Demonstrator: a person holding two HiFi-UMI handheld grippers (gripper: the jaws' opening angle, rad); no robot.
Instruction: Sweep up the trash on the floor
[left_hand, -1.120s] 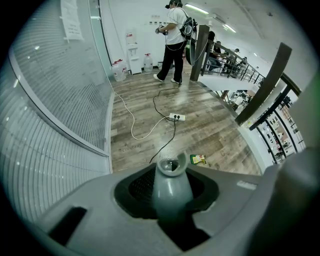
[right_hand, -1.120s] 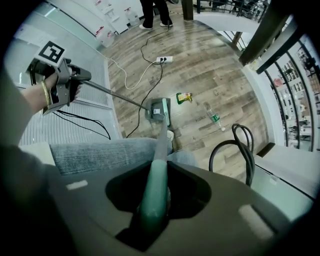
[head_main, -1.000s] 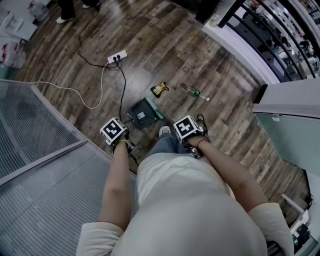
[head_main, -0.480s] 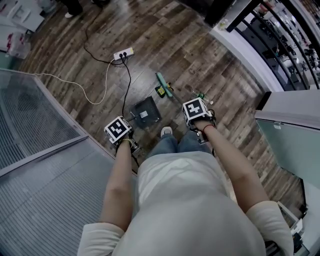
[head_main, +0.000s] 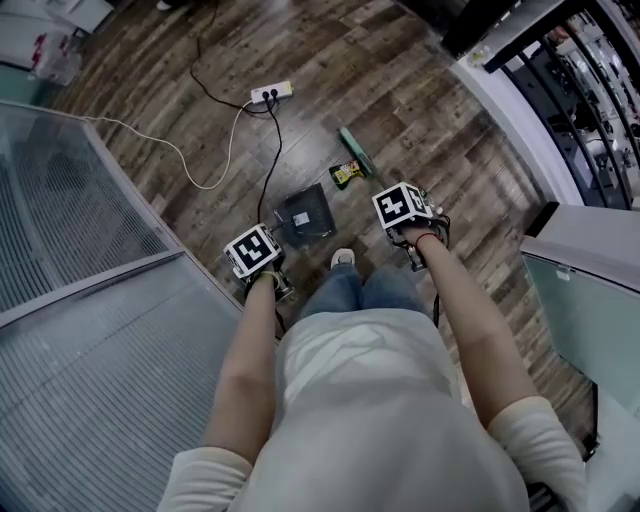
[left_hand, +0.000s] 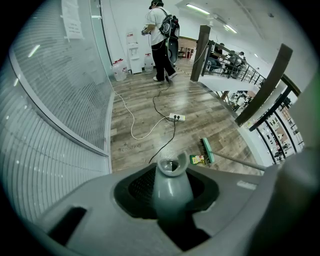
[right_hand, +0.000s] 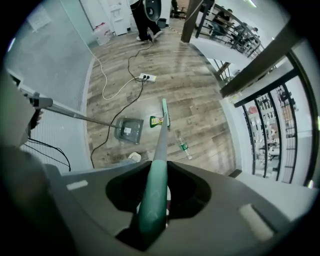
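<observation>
My left gripper (head_main: 254, 252) is shut on the grey dustpan handle (left_hand: 171, 184). The dark dustpan (head_main: 303, 213) rests on the wood floor just ahead of my feet. With my right gripper (head_main: 405, 209) shut on the teal broom handle (right_hand: 151, 200), the broom head (head_main: 357, 150) lies on the floor just beyond a green and yellow snack wrapper (head_main: 347, 173). The wrapper lies between the broom head and the dustpan (right_hand: 129, 130). A clear plastic bottle (right_hand: 182, 145) lies to the right of the broom head (right_hand: 165, 112); in the head view it is hidden.
A white power strip (head_main: 272, 94) with black and white cables lies beyond the dustpan. A frosted glass wall (head_main: 90, 250) runs along the left. A white ledge with a black railing (head_main: 520, 110) is at the right. A person (left_hand: 162, 40) stands far off.
The right gripper has pushed forward, and the broom head has gone from beside the dustpan to the far side of the wrapper. The dustpan has stayed put.
</observation>
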